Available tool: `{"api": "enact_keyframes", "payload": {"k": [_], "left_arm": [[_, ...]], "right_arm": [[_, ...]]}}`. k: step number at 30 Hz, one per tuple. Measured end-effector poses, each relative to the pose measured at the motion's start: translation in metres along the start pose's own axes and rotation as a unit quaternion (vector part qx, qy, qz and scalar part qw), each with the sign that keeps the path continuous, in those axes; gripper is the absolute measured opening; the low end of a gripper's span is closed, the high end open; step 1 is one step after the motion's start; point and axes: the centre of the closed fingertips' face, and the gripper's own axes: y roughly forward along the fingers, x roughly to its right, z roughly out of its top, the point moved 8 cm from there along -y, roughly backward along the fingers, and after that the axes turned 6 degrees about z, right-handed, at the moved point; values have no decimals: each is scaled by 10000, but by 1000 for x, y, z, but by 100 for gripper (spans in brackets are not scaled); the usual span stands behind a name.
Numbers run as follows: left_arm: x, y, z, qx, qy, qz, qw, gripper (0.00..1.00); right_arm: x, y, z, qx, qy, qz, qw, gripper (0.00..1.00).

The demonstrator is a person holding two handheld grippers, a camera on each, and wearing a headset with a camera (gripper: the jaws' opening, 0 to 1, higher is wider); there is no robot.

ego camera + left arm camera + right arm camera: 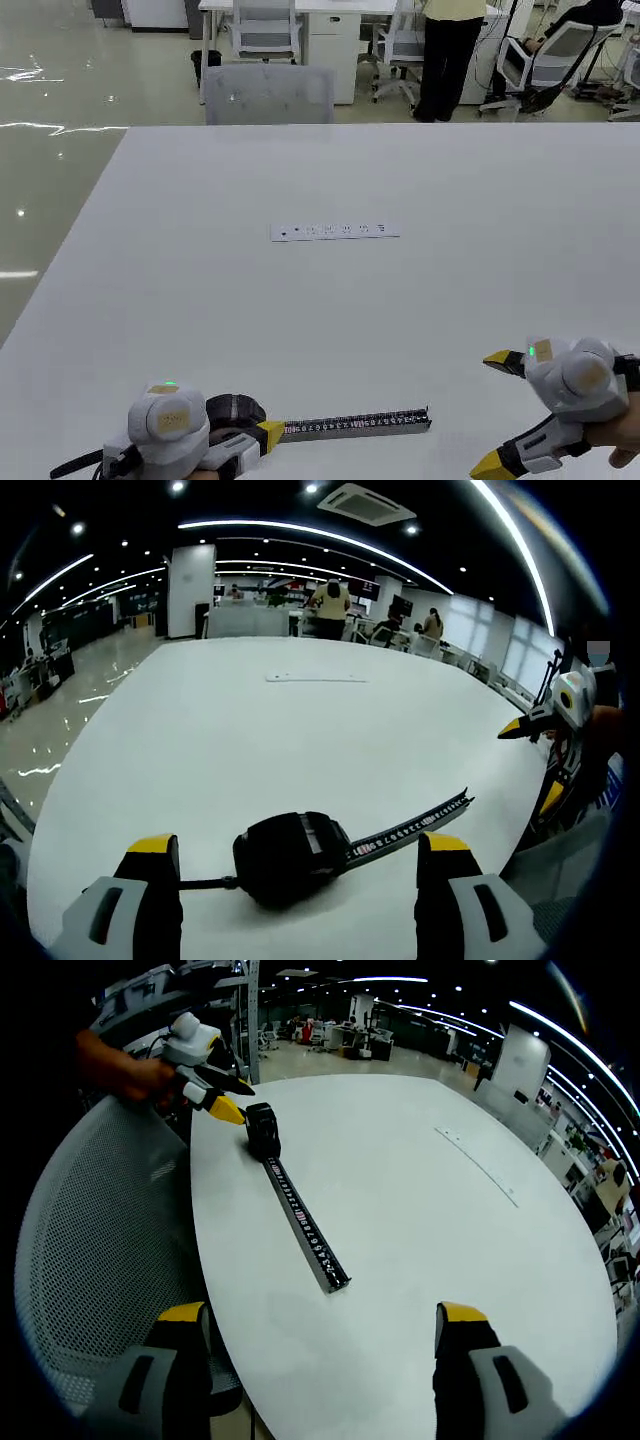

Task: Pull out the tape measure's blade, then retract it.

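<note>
A black tape measure (236, 409) lies near the table's front edge, with its blade (356, 424) drawn out flat to the right. My left gripper (245, 418) stands open around the case. In the left gripper view the case (292, 858) sits between the wide jaws without touching them, and the blade (410, 830) runs off to the right. My right gripper (494, 412) is open and holds nothing, a short way right of the blade's tip. From the right gripper (320, 1312) the blade's end hook (335, 1282) lies just ahead, and the case (263, 1128) is further off by the left gripper (205, 1085).
A white socket strip (334, 231) is set flat in the white table (200, 280) at mid-depth. A grey chair back (268, 95) stands beyond the far edge, and a person (445, 50) stands further back. A mesh chair (100, 1260) is beside the table's near edge.
</note>
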Motion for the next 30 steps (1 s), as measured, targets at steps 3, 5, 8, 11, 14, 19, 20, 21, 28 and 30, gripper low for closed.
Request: {"api": "enact_keyframes", "payload": {"k": [3, 5, 8, 11, 14, 19, 20, 21, 28, 30], "left_arm": [[-1, 6, -1, 84, -10, 3, 10000, 97], [1, 9, -3, 260, 102, -17, 9996, 100], [0, 12, -5, 212, 207, -2, 9996, 100], [-7, 12, -4, 204, 101, 98, 9997, 100], [-8, 11, -5, 192, 87, 113, 9997, 100], [-3, 12, -3, 313, 188, 60, 9993, 100], [-2, 12, -2, 361, 238, 22, 9991, 100], [-1, 12, -2, 380, 259, 15, 9989, 100], [-2, 13, -3, 339, 292, -33, 9990, 100], [-3, 15, -4, 355, 263, -49, 9990, 100]], "right_arm": [[3, 7, 7, -163, -188, 146, 9996, 89], [6, 12, 12, -239, -317, 252, 9989, 88], [10, 20, 20, -362, -590, 367, 9969, 86], [15, 27, 24, -601, -903, 547, 9926, 84], [17, 34, 27, -752, -993, 660, 9900, 83], [22, 47, 25, -889, -1061, 842, 9868, 77], [23, 49, 25, -903, -1075, 870, 9863, 75], [24, 51, 25, -918, -1088, 886, 9859, 72], [35, 69, 14, -1152, -1023, 987, 9831, 58], [36, 74, 12, -1174, -1019, 1009, 9827, 57]]}}
